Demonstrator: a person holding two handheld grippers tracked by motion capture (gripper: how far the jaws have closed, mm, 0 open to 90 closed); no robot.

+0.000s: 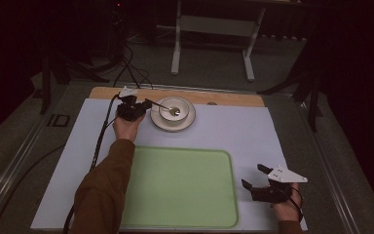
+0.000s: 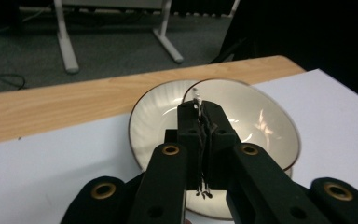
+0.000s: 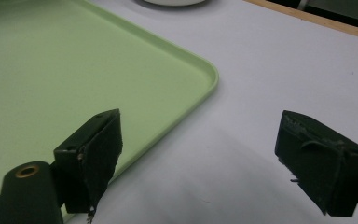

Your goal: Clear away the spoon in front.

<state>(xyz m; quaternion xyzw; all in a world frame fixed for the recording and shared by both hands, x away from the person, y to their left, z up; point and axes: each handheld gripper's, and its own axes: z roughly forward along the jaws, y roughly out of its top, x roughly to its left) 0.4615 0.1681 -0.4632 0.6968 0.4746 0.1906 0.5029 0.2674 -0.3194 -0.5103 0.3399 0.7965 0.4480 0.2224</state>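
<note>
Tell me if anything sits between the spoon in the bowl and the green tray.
Nothing visible does. The left tongs are shut on the spoon, whose head rests in the bowl on the plate. Between the plate and the green tray lies bare white mat. The right tongs hang open beside the tray's right edge.

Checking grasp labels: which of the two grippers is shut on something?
The left gripper, by the cream bowl on the cream plate: its jaws pinch the thin metal spoon handle. The right gripper, beside the green tray, is open.
</note>
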